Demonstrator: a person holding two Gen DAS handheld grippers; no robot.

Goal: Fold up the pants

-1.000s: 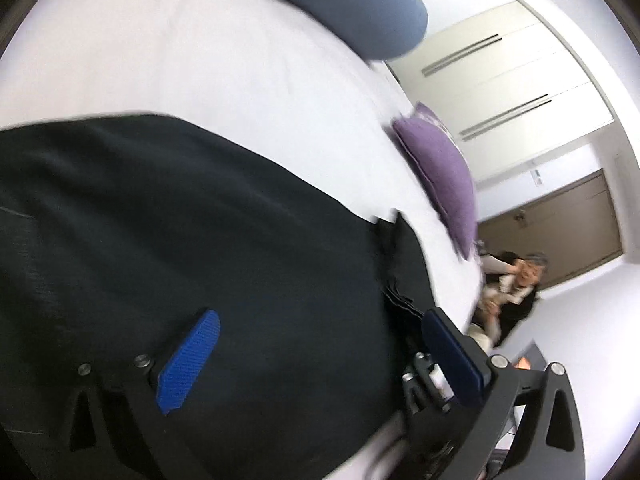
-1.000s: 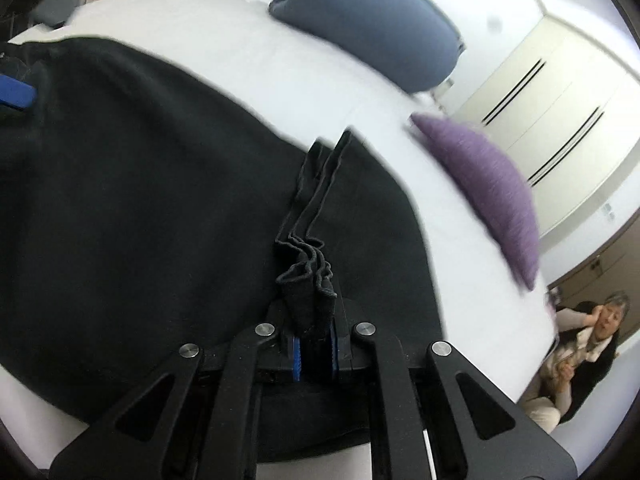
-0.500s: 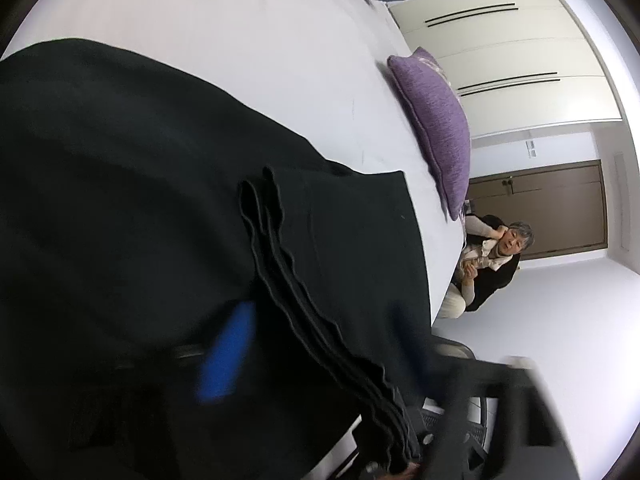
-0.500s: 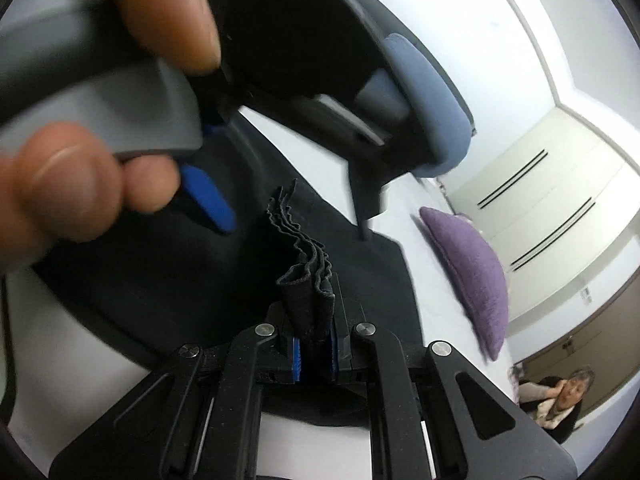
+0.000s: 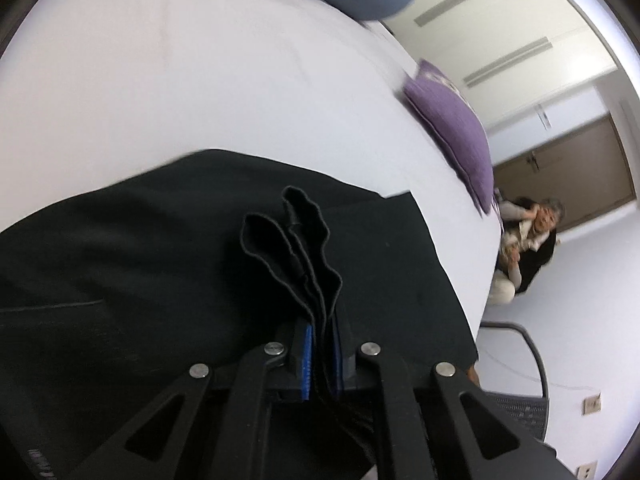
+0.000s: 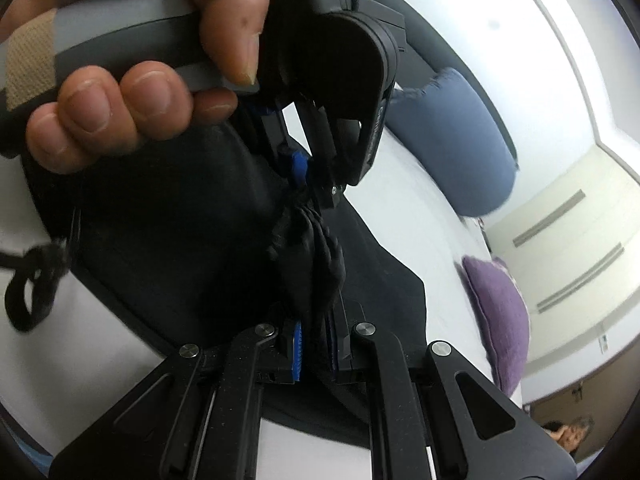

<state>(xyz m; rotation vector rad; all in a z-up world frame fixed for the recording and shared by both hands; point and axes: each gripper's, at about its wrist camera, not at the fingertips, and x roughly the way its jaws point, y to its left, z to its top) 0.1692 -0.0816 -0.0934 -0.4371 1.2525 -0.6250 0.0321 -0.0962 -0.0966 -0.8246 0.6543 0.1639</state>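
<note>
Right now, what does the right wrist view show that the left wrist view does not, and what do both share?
Only the right wrist view: the person's hand gripping the other tool's handle, the left tongs seen from outside pinching the bunched cloth, and a black drawstring loop.

Only the left wrist view: a brown door, a chair edge and wall sockets.

Both: black pants on the white bed, each view's own tongs shut on a pleated edge (right tongs), blue pillow, purple cushion, white wardrobe, a seated person.
</note>
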